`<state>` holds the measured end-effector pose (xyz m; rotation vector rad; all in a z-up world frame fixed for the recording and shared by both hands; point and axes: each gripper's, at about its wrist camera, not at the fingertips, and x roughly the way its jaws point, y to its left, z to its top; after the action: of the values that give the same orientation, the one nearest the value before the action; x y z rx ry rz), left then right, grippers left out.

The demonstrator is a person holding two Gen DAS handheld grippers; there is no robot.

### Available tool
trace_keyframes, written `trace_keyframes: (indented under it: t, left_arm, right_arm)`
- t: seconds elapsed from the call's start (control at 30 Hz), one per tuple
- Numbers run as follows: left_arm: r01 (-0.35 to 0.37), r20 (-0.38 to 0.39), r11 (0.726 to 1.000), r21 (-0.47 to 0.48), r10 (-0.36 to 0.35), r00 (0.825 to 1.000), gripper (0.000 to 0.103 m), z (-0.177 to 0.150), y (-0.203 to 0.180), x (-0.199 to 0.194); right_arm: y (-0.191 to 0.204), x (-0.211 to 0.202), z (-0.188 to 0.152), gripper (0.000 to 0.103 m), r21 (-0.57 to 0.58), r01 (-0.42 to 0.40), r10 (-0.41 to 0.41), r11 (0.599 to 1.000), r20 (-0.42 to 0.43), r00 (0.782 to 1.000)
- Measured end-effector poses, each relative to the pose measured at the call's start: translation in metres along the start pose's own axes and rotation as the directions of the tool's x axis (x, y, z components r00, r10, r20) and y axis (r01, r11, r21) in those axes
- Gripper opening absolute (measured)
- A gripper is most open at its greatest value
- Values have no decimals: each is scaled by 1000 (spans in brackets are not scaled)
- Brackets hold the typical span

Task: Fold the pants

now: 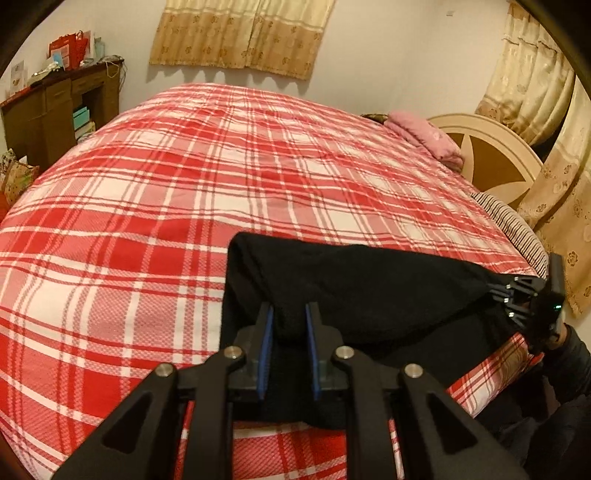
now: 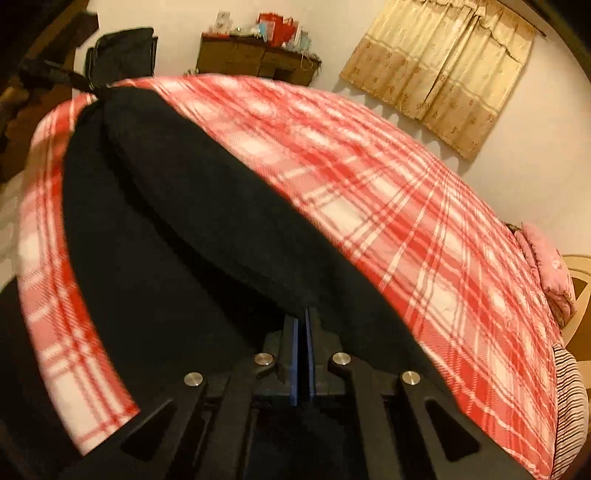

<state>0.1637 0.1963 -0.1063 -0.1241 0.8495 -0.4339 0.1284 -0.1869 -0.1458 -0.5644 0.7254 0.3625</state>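
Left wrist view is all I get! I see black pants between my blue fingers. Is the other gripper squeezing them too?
Observer: Yes. The right gripper has its fingers nearly together, clamped on the black pants.
Operator: Are the pants bunched up over there?
Observer: They stretch in a long band across the plaid blanket toward the left gripper.
Operator: Anything behind that end?
Observer: A dark chair stands beyond the bed.

Black pants (image 1: 332,280) lie on a bed (image 1: 184,184) with a red-and-white plaid cover; the black tongs carry blue pads (image 1: 266,343); the pillow (image 1: 424,136) is pink, the curtains (image 1: 240,33) beige and gold-patterned
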Motion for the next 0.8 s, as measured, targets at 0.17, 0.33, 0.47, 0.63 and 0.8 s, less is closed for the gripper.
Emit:
trace_keyframes:
  t: [0.17, 0.33, 0.47, 0.63, 0.8]
  left_arm:
    - [-59, -38, 998, -8, 59, 998, 18, -6, 10, 5]
    - [-67, -75, 998, 21, 68, 995, 26, -20, 0, 13]
    - [-112, -89, 993, 47, 116, 989, 30, -18, -8, 26]
    - [-157, -72, 987, 41, 160, 985, 30, -13, -4, 28]
    - [-155, -62, 988, 25, 156, 986, 38, -11, 1, 25]
  right_arm:
    - [12, -23, 7, 3, -34, 1, 0, 999, 18, 1000]
    - [14, -19, 5, 3, -23, -7, 7, 1000, 9, 1000]
    - [12, -18, 8, 3, -15, -16, 16, 1000, 12, 1000]
    - [10, -17, 6, 3, -7, -33, 33, 999, 8, 999]
    - [10, -13, 3, 3, -2, -45, 45, 999, 1, 999]
